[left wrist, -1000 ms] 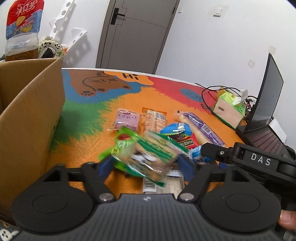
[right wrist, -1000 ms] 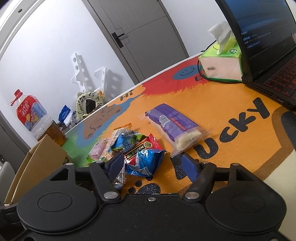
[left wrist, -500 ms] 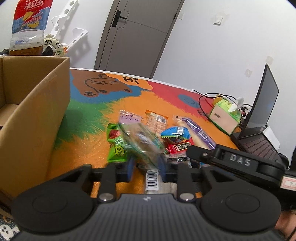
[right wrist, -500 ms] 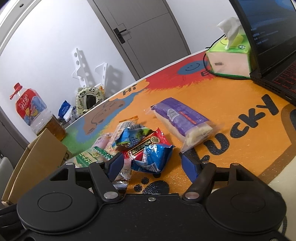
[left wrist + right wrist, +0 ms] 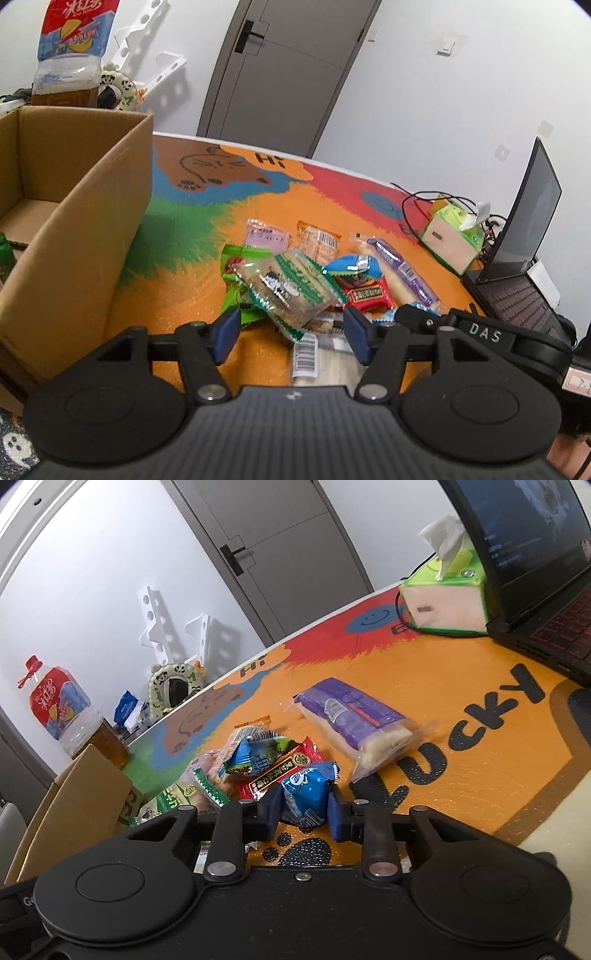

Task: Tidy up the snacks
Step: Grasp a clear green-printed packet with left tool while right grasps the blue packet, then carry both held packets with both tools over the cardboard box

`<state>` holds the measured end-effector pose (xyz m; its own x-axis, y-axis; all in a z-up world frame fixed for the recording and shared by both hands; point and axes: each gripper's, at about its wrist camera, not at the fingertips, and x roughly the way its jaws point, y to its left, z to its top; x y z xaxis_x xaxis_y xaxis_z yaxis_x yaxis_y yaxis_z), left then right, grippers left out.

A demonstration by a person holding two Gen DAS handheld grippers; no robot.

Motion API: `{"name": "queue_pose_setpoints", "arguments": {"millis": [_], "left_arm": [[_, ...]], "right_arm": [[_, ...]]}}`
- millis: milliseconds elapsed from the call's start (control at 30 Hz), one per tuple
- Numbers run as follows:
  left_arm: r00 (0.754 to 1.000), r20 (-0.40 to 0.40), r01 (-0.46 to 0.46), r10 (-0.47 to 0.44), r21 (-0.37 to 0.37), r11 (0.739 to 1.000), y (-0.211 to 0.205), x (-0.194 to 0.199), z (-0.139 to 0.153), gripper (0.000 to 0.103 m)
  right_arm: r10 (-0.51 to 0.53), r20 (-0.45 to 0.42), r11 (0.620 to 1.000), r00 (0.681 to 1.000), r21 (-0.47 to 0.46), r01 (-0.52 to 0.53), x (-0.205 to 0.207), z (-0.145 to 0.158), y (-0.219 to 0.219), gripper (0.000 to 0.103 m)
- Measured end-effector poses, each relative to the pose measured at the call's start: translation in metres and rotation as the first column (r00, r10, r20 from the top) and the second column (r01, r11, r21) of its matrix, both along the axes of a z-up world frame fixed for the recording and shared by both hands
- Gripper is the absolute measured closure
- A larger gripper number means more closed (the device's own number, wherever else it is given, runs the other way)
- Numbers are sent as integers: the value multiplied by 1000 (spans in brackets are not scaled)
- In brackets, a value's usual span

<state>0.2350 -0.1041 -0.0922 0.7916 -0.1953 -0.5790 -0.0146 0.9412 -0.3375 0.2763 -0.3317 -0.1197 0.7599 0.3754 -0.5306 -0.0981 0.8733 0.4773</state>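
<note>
A pile of snack packets lies on the colourful mat (image 5: 177, 291). My left gripper (image 5: 290, 334) is open just in front of a clear packet with green trim (image 5: 291, 288), which rests on the pile and also shows in the right wrist view (image 5: 192, 794). My right gripper (image 5: 304, 810) is shut on a blue packet (image 5: 308, 794) at the pile's near edge. A red packet (image 5: 284, 770), a blue-green packet (image 5: 258, 757) and a long purple packet (image 5: 351, 716) lie beyond it. An open cardboard box (image 5: 74, 236) stands to the left.
A laptop (image 5: 524, 258) and a green tissue box (image 5: 454, 240) stand at the right of the table, with cables. A large drink bottle (image 5: 70, 55) stands behind the box. The right gripper's body (image 5: 480, 336) sits close beside my left gripper.
My left gripper, shut on the green-trimmed packet half a second ago, has opened and the packet lies on the pile. My right gripper has closed on the blue packet.
</note>
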Motion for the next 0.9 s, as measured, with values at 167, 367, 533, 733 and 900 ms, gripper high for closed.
{"name": "queue_pose_setpoints", "arguments": {"millis": [167,367,533,733,900], "left_arm": [[999,-12,-48,48,-24,999,1,9,-2,39],[995,-34,-92,91,-39,995,2,17,-5,39],[993,-38,-117,115,-55,992,3,22,-6,39],[994,-46,-101,97,-78,992,3,24,-9,53],[996,-24,-86,84,-86,993,5,16,-6,78]], "right_arm": [[-5,13,1000,1000,-7,5,0,4,-3,76],[4,-3,1000,1000,-6,-4,2,-2,-4,76],[11,-8,1000,1000,-1,-11,4,-5,-3,76],[33,-1,999,999,-9,-33,5,-5,2,76],[38,-1,999,999,-14,-38,3,-4,5,76]]}}
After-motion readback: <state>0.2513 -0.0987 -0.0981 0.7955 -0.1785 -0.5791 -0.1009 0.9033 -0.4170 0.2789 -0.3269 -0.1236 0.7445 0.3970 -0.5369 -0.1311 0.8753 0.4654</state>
